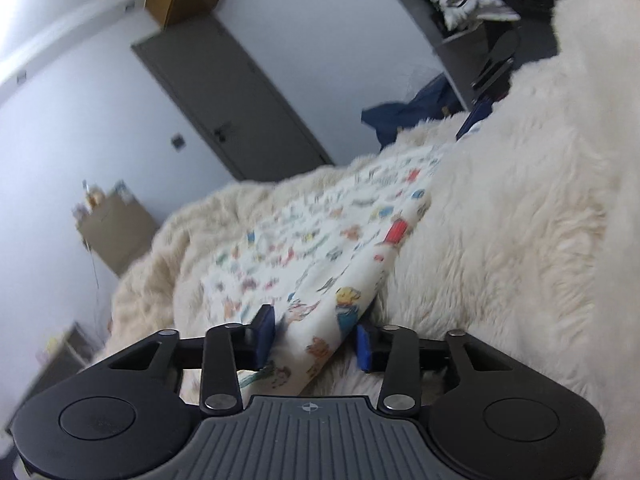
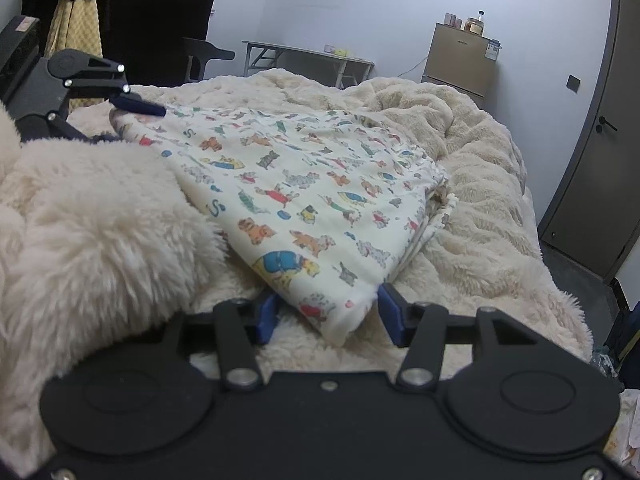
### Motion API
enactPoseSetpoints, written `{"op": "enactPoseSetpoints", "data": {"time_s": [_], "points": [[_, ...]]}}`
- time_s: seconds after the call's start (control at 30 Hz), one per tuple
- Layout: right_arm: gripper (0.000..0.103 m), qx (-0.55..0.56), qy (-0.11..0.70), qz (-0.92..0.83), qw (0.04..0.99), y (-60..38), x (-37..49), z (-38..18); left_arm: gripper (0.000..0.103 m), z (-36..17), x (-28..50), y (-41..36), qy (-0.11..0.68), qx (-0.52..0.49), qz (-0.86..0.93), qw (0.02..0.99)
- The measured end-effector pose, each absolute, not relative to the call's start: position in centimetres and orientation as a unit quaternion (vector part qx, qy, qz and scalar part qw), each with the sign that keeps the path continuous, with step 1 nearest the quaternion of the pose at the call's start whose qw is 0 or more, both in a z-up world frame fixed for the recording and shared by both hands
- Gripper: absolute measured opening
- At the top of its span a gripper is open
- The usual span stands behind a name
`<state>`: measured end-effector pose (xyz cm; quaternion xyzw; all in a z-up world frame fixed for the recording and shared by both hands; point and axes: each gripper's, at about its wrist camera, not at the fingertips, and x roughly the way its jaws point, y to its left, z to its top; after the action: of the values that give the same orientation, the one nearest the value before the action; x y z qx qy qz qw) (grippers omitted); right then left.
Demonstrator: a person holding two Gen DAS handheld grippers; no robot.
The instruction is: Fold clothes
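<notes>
A cream garment [image 1: 320, 232] printed with small cartoon animals lies folded flat on a fluffy cream blanket [image 1: 500, 220]. In the left wrist view one near corner of it runs up between the blue pads of my left gripper [image 1: 316, 340]; the jaws stand apart, with a gap on the right side. The right wrist view shows the garment [image 2: 304, 184] with another corner between the pads of my right gripper [image 2: 330, 316], also open around it. My left gripper's upper finger [image 2: 140, 106] hovers over the far left corner. A raised blanket [image 2: 88, 220] fold hides the garment's left edge.
The bed fills most of both views. A grey door [image 2: 592, 140] stands at the right, with a small fridge [image 2: 460, 60], a folding table [image 2: 308, 56] and a chair [image 2: 204, 56] behind the bed. A dark blue cloth [image 1: 404, 116] and a shelf with clothes [image 1: 468, 0] lie beyond it.
</notes>
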<state>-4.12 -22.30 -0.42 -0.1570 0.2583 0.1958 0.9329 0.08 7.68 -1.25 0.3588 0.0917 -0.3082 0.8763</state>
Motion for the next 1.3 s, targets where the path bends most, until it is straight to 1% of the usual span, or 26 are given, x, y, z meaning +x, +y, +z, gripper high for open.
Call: {"op": "enactPoseSetpoints", "data": {"time_s": [0.03, 0.17, 0.37, 0.47, 0.53, 0.57, 0.77, 0.83, 0.9, 0.97, 1.07, 1.1, 1.17, 1.2, 1.23, 1.27, 1.3], "points": [[0.051, -0.156, 0.259, 0.196, 0.933, -22.3, -4.1, -0.4, 0.029, -1.2, 0.2, 7.7, 0.099, 0.360, -0.308, 0.875], [0.052, -0.155, 0.259, 0.196, 0.933, -22.4, -4.1, -0.4, 0.026, -1.1, 0.5, 8.0, 0.114, 0.354, -0.308, 0.876], [0.052, -0.154, 0.261, 0.196, 0.933, -22.5, -4.2, -0.3, 0.025, -1.1, 0.5, 8.5, 0.121, 0.356, -0.309, 0.874], [0.052, -0.153, 0.261, 0.196, 0.933, -22.5, -4.2, -0.3, 0.027, -1.2, 0.0, 8.8, 0.111, 0.372, -0.308, 0.869], [0.052, -0.153, 0.261, 0.196, 0.933, -22.5, -4.2, -0.3, 0.037, -1.2, -0.4, 8.9, 0.095, 0.389, -0.298, 0.866], [0.052, -0.152, 0.262, 0.196, 0.933, -22.5, -4.2, -0.3, 0.040, -1.4, -1.0, 8.8, 0.072, 0.410, -0.288, 0.863], [0.052, -0.154, 0.260, 0.196, 0.933, -22.5, -4.1, -0.4, 0.046, -2.2, -1.5, 7.6, 0.018, 0.479, -0.301, 0.825], [0.054, -0.162, 0.256, 0.195, 0.933, -22.4, -4.2, -0.3, 0.056, -2.1, -0.9, 8.0, 0.011, 0.477, -0.309, 0.823], [0.057, -0.211, 0.228, 0.190, 0.931, -22.0, -4.7, -0.1, 0.058, -1.7, -0.2, 8.7, 0.010, 0.467, -0.309, 0.828], [0.066, -0.271, 0.194, 0.183, 0.925, -21.6, -5.4, 0.1, 0.058, -1.7, -0.2, 9.2, -0.003, 0.477, -0.304, 0.825], [0.073, -0.368, 0.145, 0.175, 0.902, -20.9, -6.5, 0.2, 0.058, -2.0, -0.3, 9.8, -0.028, 0.493, -0.290, 0.820], [0.074, -0.399, 0.133, 0.176, 0.890, -20.7, -6.8, 0.1, 0.057, -2.1, -0.3, 9.8, -0.033, 0.494, -0.290, 0.819], [0.074, -0.434, 0.118, 0.187, 0.873, -20.4, -6.9, -0.1, 0.050, -2.6, -0.1, 9.5, -0.042, 0.496, -0.291, 0.817], [0.073, -0.446, 0.114, 0.201, 0.865, -20.3, -6.7, -0.3, 0.044, -2.8, 0.0, 9.3, -0.043, 0.496, -0.293, 0.817], [0.069, -0.451, 0.116, 0.216, 0.858, -20.1, -6.5, -0.5, 0.038, -3.0, 0.2, 9.1, -0.041, 0.494, -0.298, 0.816], [0.054, -0.455, 0.117, 0.230, 0.852, -20.0, -6.3, -0.6, 0.033, -3.1, 0.5, 9.0, -0.035, 0.492, -0.306, 0.814], [0.040, -0.460, 0.119, 0.244, 0.846, -19.9, -6.1, -0.8, 0.017, -3.1, 0.8, 8.8, -0.029, 0.491, -0.314, 0.812]]}}
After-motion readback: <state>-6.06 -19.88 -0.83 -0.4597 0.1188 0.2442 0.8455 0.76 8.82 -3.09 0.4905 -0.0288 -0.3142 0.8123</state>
